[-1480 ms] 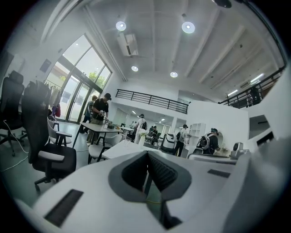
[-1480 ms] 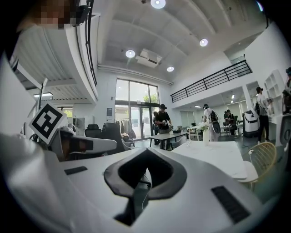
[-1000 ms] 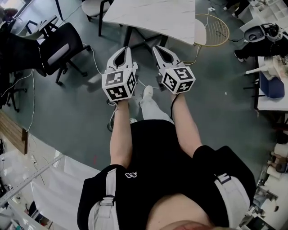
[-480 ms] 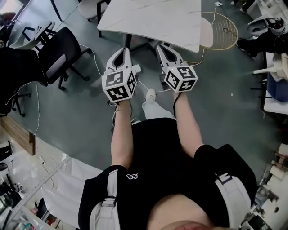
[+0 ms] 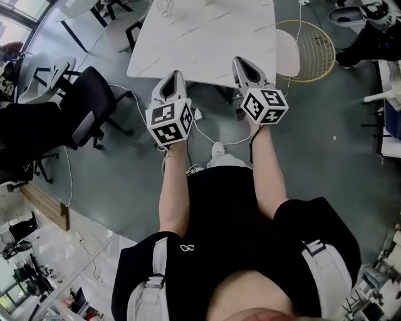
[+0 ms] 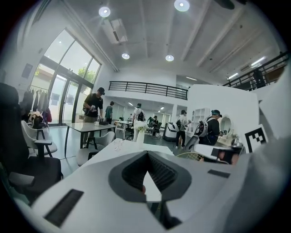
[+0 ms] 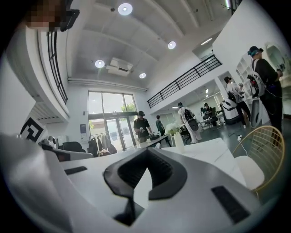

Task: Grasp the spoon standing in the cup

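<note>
Spoon can't be made out. Left gripper (image 5: pixel 173 76) and right gripper (image 5: pixel 243 63): fingers fully closed, empty, tips at desk (image 5: pixel 207 37) near edge.

Light: I see bright ceiling lamps (image 6: pixel 104 11) and big windows (image 6: pixel 68 63).
Edges: dark, bent round.
Blur: close things look soft to me.

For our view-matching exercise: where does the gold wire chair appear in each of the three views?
Head view: wire chair, upper right, beside the white marble table.
Left gripper view: wire chair, small, just right of centre.
Right gripper view: wire chair, far right edge.
Shared landmark: that table, next to the chair in all three.
</note>
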A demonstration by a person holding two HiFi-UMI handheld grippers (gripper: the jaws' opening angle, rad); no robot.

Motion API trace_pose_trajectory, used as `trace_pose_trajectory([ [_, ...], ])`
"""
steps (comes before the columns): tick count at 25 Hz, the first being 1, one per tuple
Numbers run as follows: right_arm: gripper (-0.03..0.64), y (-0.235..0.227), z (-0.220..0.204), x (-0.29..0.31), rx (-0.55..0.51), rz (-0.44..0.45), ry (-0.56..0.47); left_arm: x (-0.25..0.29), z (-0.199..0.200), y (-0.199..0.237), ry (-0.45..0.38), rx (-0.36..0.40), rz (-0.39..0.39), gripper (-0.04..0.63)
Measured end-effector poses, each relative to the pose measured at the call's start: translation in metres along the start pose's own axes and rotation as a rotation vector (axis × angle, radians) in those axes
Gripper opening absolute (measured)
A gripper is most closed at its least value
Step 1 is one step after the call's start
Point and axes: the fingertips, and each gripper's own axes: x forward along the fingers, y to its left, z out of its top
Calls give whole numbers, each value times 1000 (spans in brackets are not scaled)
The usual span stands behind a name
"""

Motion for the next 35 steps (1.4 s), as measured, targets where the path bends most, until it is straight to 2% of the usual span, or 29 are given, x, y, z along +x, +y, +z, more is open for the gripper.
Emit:
trace_pose_trajectory([
  [5,4,-2,1,26,-1,54,16,16,6,-1,0,24,31,12],
  [14,5,29,-4,72,-39,161,41,34,17,37,-25,-14,104,12],
  [20,5,15,16,96,-53,151,10,64,36,35,-59,-6,69,12],
  [24,5,12,16,119,-52,162,16,82,41,41,-54,1,62,12],
  [30,5,20,-9,163,-56,169,77,104,35,88,-25,-49,104,12],
  [35,5,16,-23,203,-52,123,104,131,32,121,-2,-88,107,12],
])
